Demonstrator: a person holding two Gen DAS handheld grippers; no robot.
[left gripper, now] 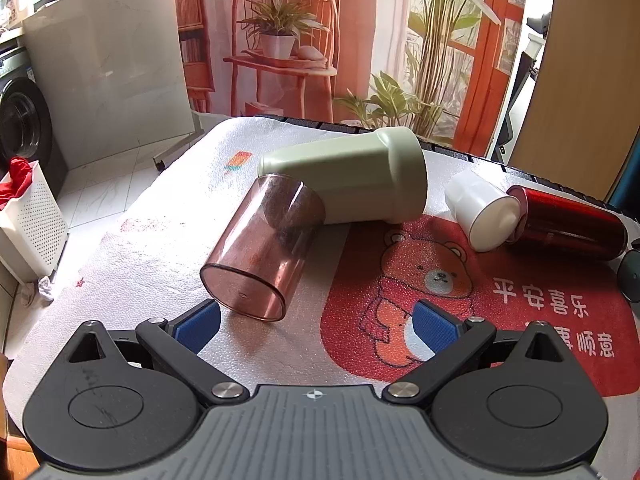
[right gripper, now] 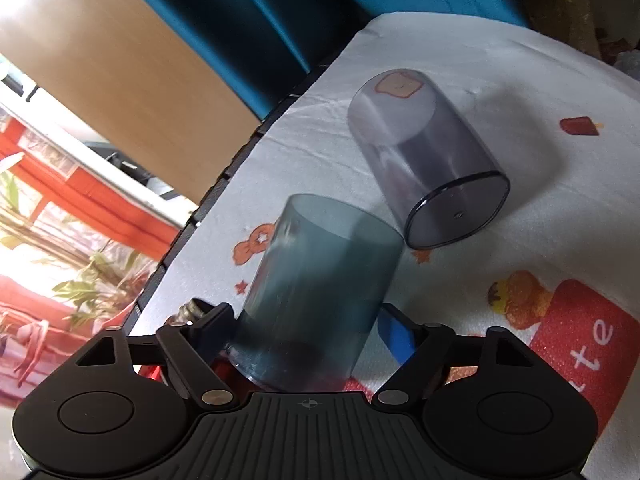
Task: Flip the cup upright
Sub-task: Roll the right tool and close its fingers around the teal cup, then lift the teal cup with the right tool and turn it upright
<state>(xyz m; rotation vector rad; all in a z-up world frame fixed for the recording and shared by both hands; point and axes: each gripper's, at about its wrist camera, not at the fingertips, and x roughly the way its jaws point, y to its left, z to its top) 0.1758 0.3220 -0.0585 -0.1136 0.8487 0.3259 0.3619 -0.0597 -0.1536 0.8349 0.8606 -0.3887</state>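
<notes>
In the left wrist view a clear pink cup [left gripper: 260, 248] lies on its side on the printed cloth, base toward me, its mouth against a green cup [left gripper: 352, 180] that also lies down. My left gripper [left gripper: 316, 324] is open and empty just short of the pink cup's base. A white cup [left gripper: 484, 210] and a red cup [left gripper: 568, 226] lie at the right. In the right wrist view my right gripper [right gripper: 308, 332] holds a clear blue-grey cup [right gripper: 320, 296] between its jaws, mouth up and tilted. A clear grey cup [right gripper: 424, 164] lies on its side beyond.
The table's far edge [right gripper: 224, 184] runs close on the left in the right wrist view, with a small metal object [right gripper: 196, 310] by it. A white perforated basket [left gripper: 28, 224] stands on the floor off the table's left side. A wooden panel [left gripper: 580, 80] stands behind at right.
</notes>
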